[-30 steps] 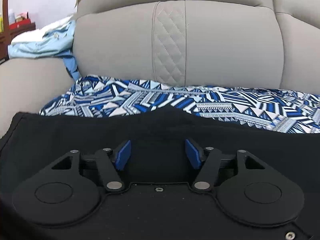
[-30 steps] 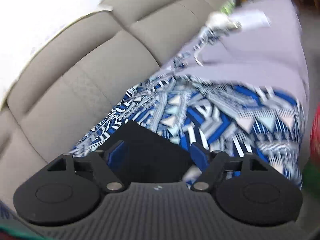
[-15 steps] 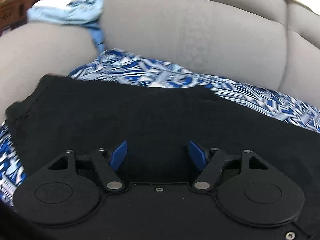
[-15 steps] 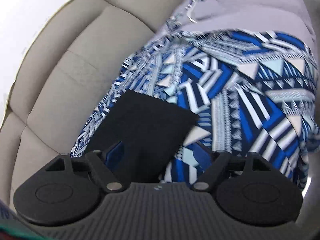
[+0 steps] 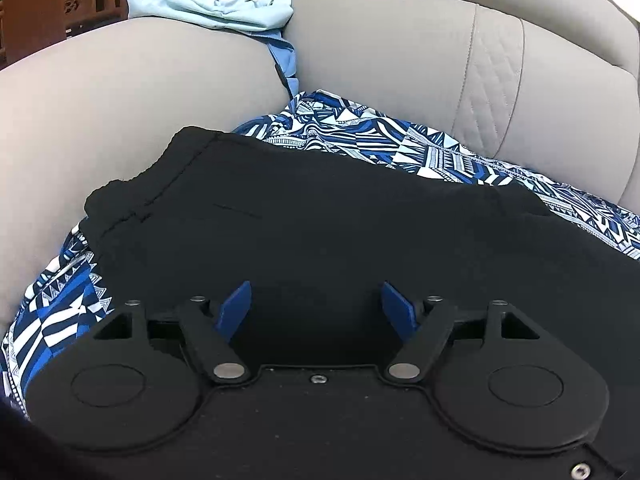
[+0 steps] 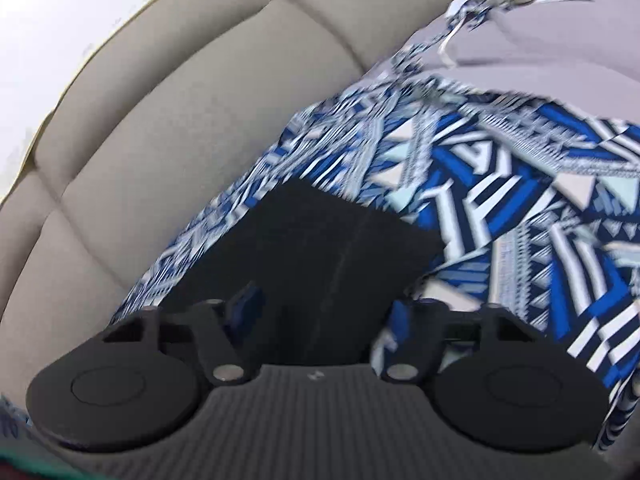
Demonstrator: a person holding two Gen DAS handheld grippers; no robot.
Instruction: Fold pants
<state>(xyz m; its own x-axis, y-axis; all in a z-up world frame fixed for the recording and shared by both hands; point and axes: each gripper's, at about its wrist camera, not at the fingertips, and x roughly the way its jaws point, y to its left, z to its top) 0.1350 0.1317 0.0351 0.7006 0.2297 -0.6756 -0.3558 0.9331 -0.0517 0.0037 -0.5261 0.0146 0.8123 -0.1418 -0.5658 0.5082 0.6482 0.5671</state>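
From your left wrist, the view has swept along the black pants (image 5: 340,232) to the waistband end near the sofa (image 5: 140,92) armrest, so you seem to be lining up a fold. Your left hand-held gripper (image 5: 316,308) tilts down over the cloth, jaws opening, nothing pinched.

From your right wrist (blurred), the far hem now fills more of the frame on the patterned blanket (image 6: 520,200). Your right hand-held gripper (image 6: 320,312) angles down, jaws closing with cloth between them, not yet gripped.
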